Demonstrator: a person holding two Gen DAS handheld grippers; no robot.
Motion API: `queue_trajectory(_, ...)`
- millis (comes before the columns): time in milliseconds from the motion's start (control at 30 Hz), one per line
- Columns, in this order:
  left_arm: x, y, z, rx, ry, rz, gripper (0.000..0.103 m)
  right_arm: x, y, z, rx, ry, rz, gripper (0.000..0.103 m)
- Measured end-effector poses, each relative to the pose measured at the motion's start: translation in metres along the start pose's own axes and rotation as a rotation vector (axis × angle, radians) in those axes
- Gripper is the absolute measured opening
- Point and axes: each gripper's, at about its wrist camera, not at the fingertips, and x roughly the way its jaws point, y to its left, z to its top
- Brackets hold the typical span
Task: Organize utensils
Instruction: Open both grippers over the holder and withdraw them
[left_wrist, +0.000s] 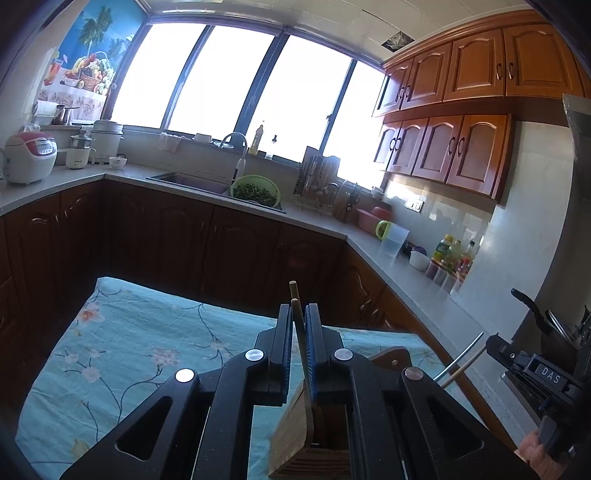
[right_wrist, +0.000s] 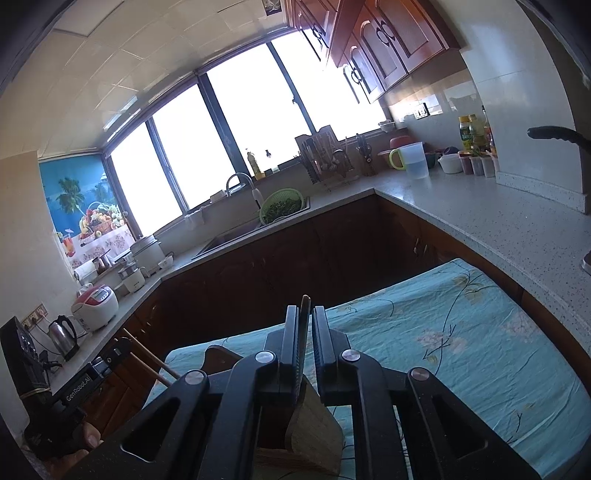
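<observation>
My left gripper (left_wrist: 297, 314) is shut on a pair of wooden chopsticks (left_wrist: 295, 301) whose tips stick up between the pads. It hangs just above a wooden utensil holder (left_wrist: 291, 432) on the blue floral tablecloth (left_wrist: 147, 343). My right gripper (right_wrist: 306, 317) is shut on a thin dark utensil (right_wrist: 305, 306), over the same wooden holder (right_wrist: 314, 432). In the left wrist view the right gripper's body (left_wrist: 532, 365) shows at the right edge with a metal utensil and a wooden stick (left_wrist: 461, 363) poking out. In the right wrist view the left gripper's body (right_wrist: 85, 380) shows at the lower left with its chopsticks (right_wrist: 147, 360).
The table with the cloth (right_wrist: 461, 325) stands in a U-shaped kitchen. The counter (left_wrist: 402, 269) holds a jug (left_wrist: 393, 240), bottles and a dish rack (left_wrist: 317, 181). A green colander (left_wrist: 255, 190) sits in the sink. A rice cooker (left_wrist: 29, 157) and a kettle (right_wrist: 64, 336) stand left.
</observation>
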Motion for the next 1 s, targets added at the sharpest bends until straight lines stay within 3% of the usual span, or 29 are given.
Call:
queue_trajectory(33, -0.002, 0.001, 0.002, -0.003, 0.003, -0.014, 0.018, -0.001, -0.001, 0.000, 0.010, 0.003, -0.002, 0.014)
queue_trajectory(67, -0.007, 0.004, 0.002, -0.005, -0.003, -0.006, 0.024, -0.003, -0.002, 0.000, 0.016, 0.001, 0.001, 0.033)
queue_trajectory(100, -0.012, 0.005, 0.003, -0.006, -0.010, 0.008, 0.042, -0.006, -0.003, 0.000, 0.022, -0.006, 0.006, 0.065)
queue_trajectory(133, -0.017, 0.006, 0.004, -0.009, -0.024, 0.008, 0.053, -0.010, -0.004, 0.000, 0.028, -0.019, 0.015, 0.079)
queue_trajectory(167, -0.022, 0.006, 0.002, -0.011, -0.037, 0.008, 0.055, -0.016, -0.005, 0.000, 0.034, -0.043, 0.023, 0.090)
queue_trajectory(333, -0.042, 0.007, -0.008, 0.001, -0.035, 0.025, 0.067, -0.040, -0.005, -0.001, 0.044, -0.085, 0.039, 0.093)
queue_trajectory(1000, -0.144, 0.014, -0.056, 0.004, 0.063, 0.022, 0.067, -0.113, -0.008, -0.066, 0.043, 0.028, 0.042, 0.093)
